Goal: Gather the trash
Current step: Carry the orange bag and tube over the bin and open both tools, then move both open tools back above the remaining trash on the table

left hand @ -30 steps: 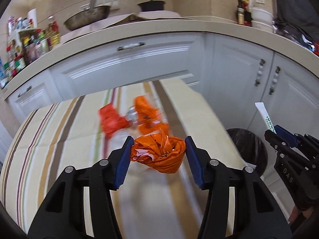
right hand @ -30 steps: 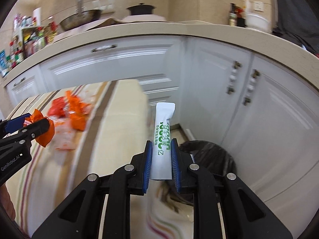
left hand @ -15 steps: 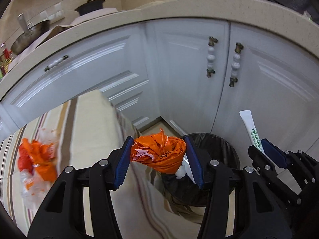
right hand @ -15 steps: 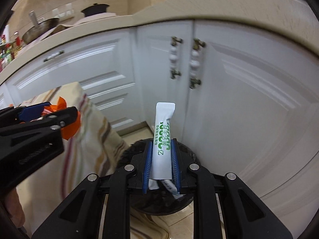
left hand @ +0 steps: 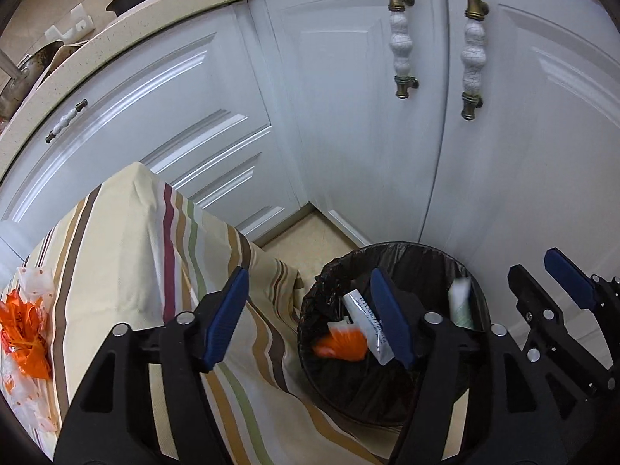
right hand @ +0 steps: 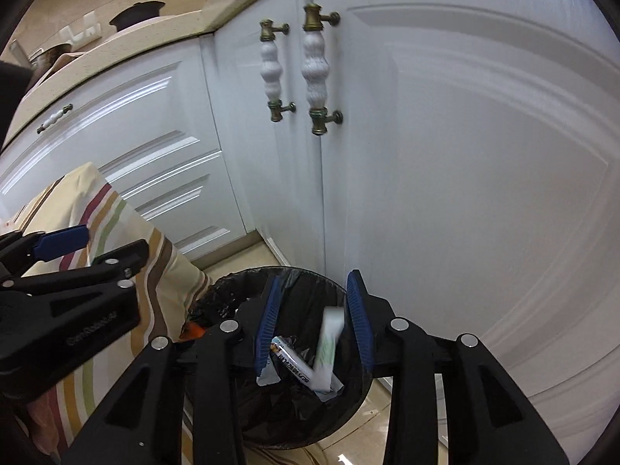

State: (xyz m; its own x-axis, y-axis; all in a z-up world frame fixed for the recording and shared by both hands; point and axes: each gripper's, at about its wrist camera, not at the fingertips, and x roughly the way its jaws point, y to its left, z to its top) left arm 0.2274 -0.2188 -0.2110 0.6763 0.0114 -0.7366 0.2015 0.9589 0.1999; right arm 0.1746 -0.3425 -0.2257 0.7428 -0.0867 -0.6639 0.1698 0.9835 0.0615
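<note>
Trash mid-drop: orange wrapper (left hand: 343, 345) and white sachet (right hand: 327, 343) falling into black bin (left hand: 310, 310). Left tool (left hand: 306, 317) and right tool (right hand: 314, 321) jaws just opened, empty. More orange scraps (left hand: 23, 333) left on striped worktop (left hand: 128, 240).

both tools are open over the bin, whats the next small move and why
Probably swing the left tool back to the striped tablecloth. Both tools' jaws have just been opening and hold nothing; the crumpled orange wrapper and the white green-printed sachet are dropping into the black-lined round bin, while orange and clear wrappers remain on the cloth.
</note>
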